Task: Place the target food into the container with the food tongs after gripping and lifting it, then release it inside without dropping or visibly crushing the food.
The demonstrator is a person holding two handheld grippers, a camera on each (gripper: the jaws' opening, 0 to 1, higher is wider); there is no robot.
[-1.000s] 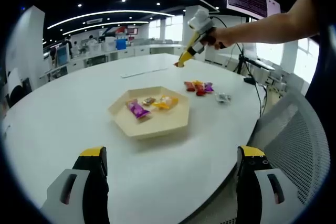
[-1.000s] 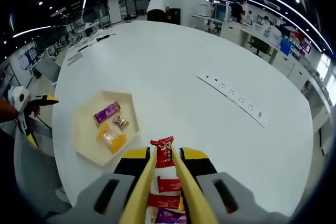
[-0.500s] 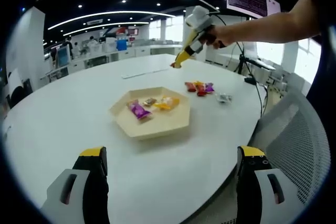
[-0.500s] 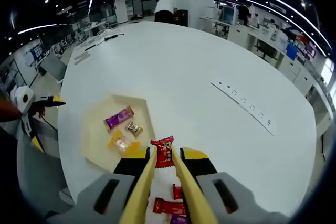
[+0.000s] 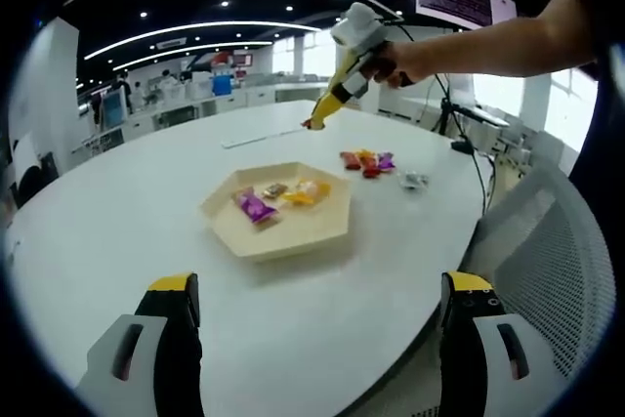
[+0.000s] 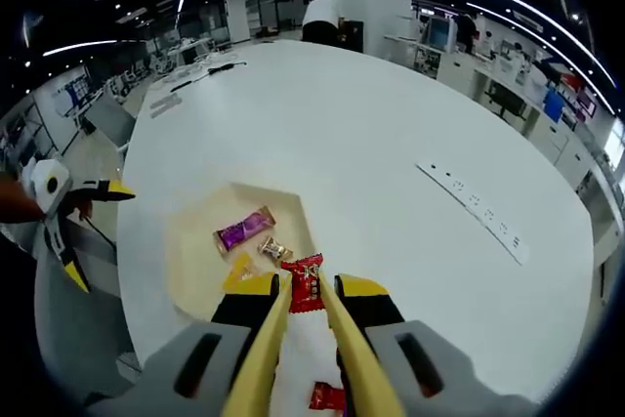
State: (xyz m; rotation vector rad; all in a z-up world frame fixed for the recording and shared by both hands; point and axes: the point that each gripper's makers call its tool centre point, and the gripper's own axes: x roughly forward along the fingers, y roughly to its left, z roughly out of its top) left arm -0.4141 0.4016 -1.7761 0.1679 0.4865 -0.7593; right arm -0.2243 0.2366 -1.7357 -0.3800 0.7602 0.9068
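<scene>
Red candy [image 6: 307,282], small crinkled wrapper with pale print I cannot read, pinched at the tips of the yellow food tongs [image 6: 293,339]. My right gripper [image 6: 301,312] has its jaws pressed on the tong arms. The candy hangs above the counter just beside the near rim of the hexagonal cream tray [image 6: 190,251]. In the tray lie a purple candy [image 6: 244,231], a small brown one and a yellow one. One more red candy [image 6: 326,397] lies on the counter below me.

My left gripper [image 5: 317,339] is low at the counter edge, jaws spread wide, nothing between them.

The counter [image 5: 117,212] is white and rounded. A white power strip [image 6: 477,212] lies toward its far side. Open-plan office, ceiling strip lights. A mesh chair [image 5: 547,251] sits beside the counter.
</scene>
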